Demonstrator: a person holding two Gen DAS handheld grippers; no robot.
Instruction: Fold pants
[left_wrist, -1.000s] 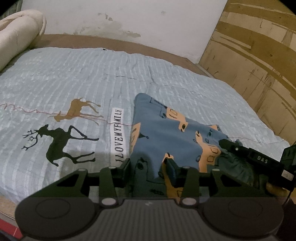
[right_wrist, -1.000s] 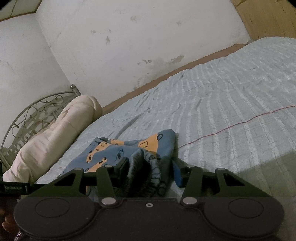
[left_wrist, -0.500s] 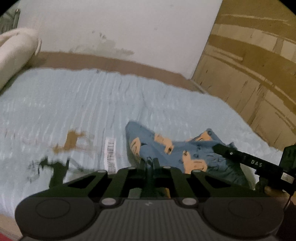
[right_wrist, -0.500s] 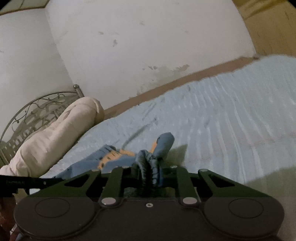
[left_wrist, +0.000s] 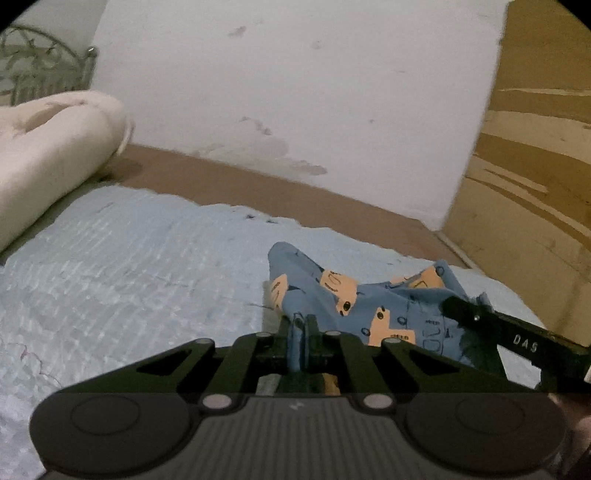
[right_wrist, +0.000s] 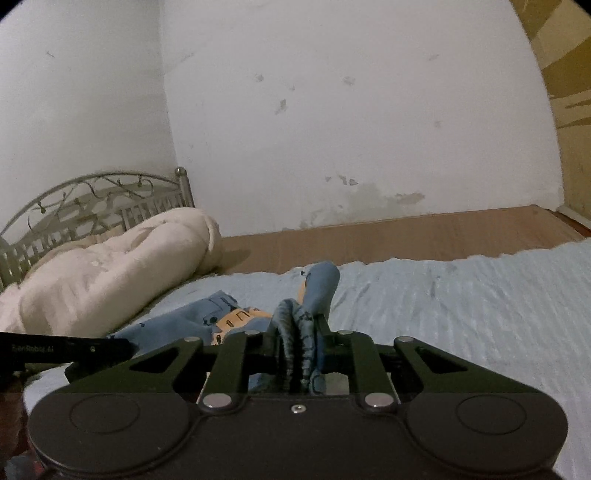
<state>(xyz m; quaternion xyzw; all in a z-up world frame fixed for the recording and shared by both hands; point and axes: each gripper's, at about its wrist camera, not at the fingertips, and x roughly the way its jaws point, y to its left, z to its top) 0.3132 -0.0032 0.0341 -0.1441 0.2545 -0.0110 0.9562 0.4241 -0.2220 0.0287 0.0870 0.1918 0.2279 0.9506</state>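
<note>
1. My left gripper (left_wrist: 300, 334) has its jaws pressed almost fully together on a thin blue edge of the pants (left_wrist: 373, 306). The cloth stands pinched upright in the slot between the fingers (left_wrist: 284, 332).

2. My right gripper (right_wrist: 295, 345) is clamped too, though its jaws stand a little wider apart because the bundle between them is thick: a bunched, gathered edge, probably the waistband. The fabric fills the gap fully.

3. Outward from the left fingers, the pants run ahead and off to the right, sagging in a loose span towards the right gripper's finger (left_wrist: 480, 317), which reaches in from the right of that view. One corner of cloth peaks up just beyond the left fingertips.

4. Outward from the right fingers, the garment spreads ahead and to the left, towards the left gripper's finger (right_wrist: 66, 349) at the left edge of that view. Another flap stands up just past my right fingertips.

5. So I judge the long axis lies across, from one gripper to the other, with each hand at one end and neither nearer.

6. The rest of the pants trails onto the pale blue bedspread (left_wrist: 129, 266) below and ahead. I judge the coming move is to carry this held edge forward over the part lying there.
</note>
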